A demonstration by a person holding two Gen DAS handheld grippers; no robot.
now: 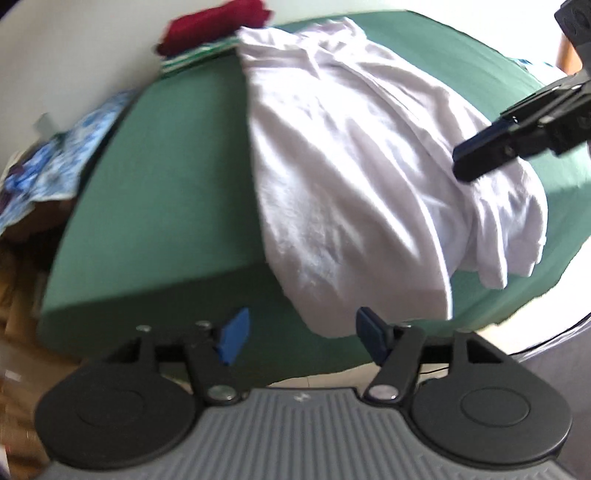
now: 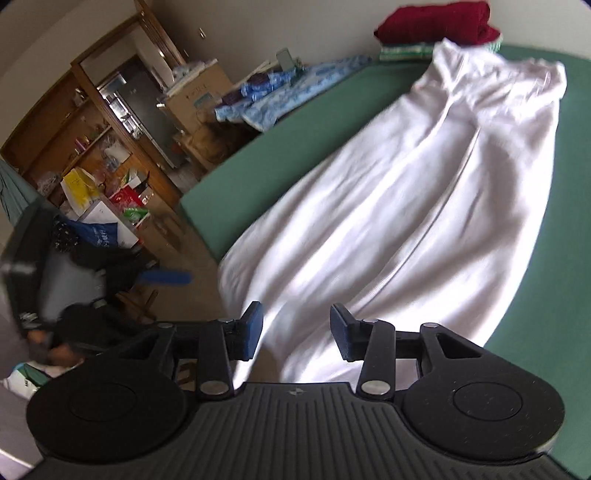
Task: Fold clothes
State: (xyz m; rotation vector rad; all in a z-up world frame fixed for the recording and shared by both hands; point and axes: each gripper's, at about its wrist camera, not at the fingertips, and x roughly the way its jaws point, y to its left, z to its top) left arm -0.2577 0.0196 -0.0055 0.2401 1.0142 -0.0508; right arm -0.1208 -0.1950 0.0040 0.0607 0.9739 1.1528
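Across the green mattress (image 1: 166, 192) we are seeing a white garment (image 1: 351, 177) lying lengthwise, wrinkled and partly doubled over itself, its near end hanging past the mattress edge toward us. We are holding the left gripper (image 1: 301, 338) just short of that near end, its blue-padded fingers (image 1: 234, 338) spread apart and gripping nothing. We are holding the right gripper (image 2: 295, 332) over the same near end from the other side, its fingers likewise apart with only the white cloth showing between them, untouched as far as we can tell. At the far end of the mattress, a folded dark red garment (image 2: 436, 20) is sitting on a green-and-white folded piece (image 2: 406, 51), and a blue patterned cloth (image 2: 288, 88) is lying beside the mattress.
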